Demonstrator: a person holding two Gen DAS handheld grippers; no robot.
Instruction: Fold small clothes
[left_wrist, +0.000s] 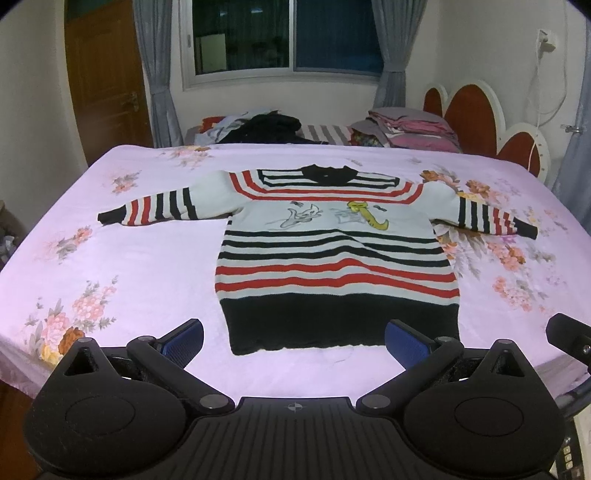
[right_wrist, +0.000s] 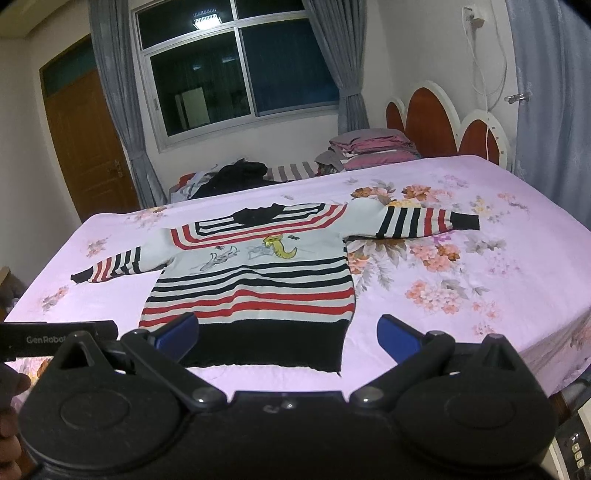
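Small striped sweater (left_wrist: 334, 258) spread flat and face up on the bed (left_wrist: 147, 266), over a pink sheet printed with flowers; neckline toward the far edge, black hem band toward the near edge, both sleeves stretched out sideways with black cuffs at the tips. White body banded in black and red, cartoon figures printed across the chest, one of them yellow. Left gripper (left_wrist: 293, 338) hovering low at the near edge of the bed, jaws spread wide, blue pads to either side of the hem, holding nothing; no contact with the knit visible. Right gripper (right_wrist: 288, 334) likewise above the near edge, jaws wide apart and empty, left blue pad overlapping the hem's left part in its own view, right pad over bare sheet beyond the hem's corner; touching or not, cannot tell. From the right wrist view, a black bar lettered "GenRobot" at the left edge, and a dark blur of a hand (right_wrist: 9, 413) at the lower left corner. Beyond the bed, a heap of dark clothes (left_wrist: 273, 127) and a stack of folded pink and grey bedding (left_wrist: 410, 129) on a second striped bed near a red scalloped headboard (left_wrist: 469, 110). Behind those, a dark window (left_wrist: 284, 35) with grey curtains, and a brown wooden door (left_wrist: 105, 77) at the left.
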